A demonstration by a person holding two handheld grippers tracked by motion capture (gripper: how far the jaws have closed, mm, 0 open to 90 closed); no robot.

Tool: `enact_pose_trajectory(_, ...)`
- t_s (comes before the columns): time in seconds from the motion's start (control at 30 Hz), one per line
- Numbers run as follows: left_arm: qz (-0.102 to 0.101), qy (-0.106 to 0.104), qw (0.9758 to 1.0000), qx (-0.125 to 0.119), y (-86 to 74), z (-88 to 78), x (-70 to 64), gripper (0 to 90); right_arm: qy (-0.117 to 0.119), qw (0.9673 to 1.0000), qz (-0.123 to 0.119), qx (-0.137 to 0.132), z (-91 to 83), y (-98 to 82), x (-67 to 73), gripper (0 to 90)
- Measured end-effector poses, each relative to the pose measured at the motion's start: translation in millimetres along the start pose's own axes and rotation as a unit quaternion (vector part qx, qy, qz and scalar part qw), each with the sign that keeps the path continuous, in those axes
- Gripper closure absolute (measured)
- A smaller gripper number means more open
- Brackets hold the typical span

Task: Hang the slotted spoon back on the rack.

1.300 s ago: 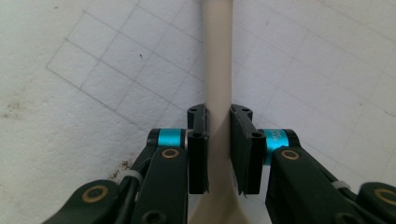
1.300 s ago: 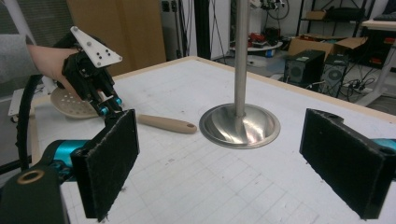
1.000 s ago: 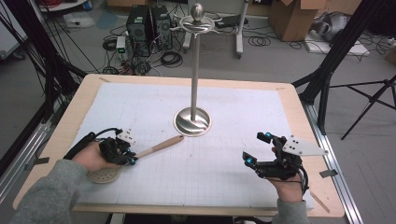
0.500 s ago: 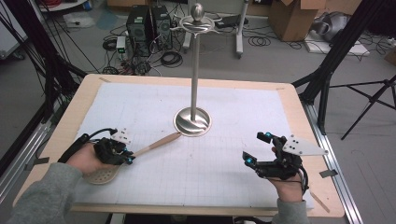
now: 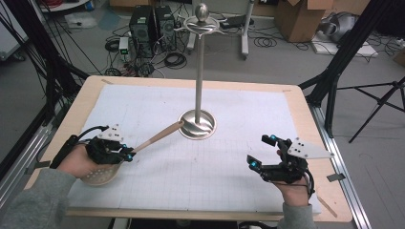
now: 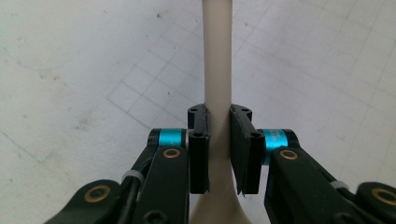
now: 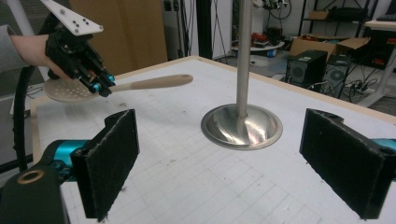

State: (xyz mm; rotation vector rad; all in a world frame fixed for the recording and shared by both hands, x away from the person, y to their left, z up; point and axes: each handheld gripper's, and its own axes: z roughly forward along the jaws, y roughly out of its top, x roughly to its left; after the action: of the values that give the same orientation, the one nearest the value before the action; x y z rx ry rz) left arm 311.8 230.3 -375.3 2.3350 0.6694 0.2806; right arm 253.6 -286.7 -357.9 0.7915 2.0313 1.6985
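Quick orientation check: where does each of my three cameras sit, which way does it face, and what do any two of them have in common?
High view: above the person's side, looking forward and down on the table; both forearms, left gripper and right gripper show.
Left gripper view: rides the left gripper, looking down along its jaws, shut on the skimmer handle.
Right gripper view: rides the right gripper, jaws apart, facing the metal stand and the other hand.
Shared: high and right gripper views both show stand, skimmer and left gripper.

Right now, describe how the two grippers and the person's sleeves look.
Both the left gripper and the right gripper are black with cyan bands by the jaws, brass-coloured screws, a grey triangular top plate and a trailing black cable. The right gripper's pads are fuzzy black. Sleeves are grey.
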Motion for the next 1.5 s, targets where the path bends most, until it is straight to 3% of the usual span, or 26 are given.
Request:
enact_pose_trajectory(0.3, -0.006, -0.002, 0.9993, -0.038, 15.7, -12.8, 1.4, 77.9, -0.002, 1.0000, 0.000, -0.005, -3.7, 0.2, -1.6, 10.8)
enact_pose_trajectory(0.6, 0.008, 0.000, 0.9980, -0.063, 33.5, -29.4, 2.8, 77.9, -0.003, 1.0000, 0.003, -0.007, -6.1, 0.3, -2.1, 10.8)
enact_pose_trajectory(1.0, -0.001, 0.019, 0.9942, -0.106, 52.3, -51.6, 7.3, 78.0, -0.005, 0.9999, 0.004, -0.010, -8.9, 0.7, -3.4, 10.8)
enact_pose_trajectory(1.5, -0.011, 0.038, 0.9921, -0.119, 70.9, -77.7, 13.9, 77.9, -0.006, 0.9999, 0.004, -0.014, -10.9, 1.7, -3.2, 10.8)
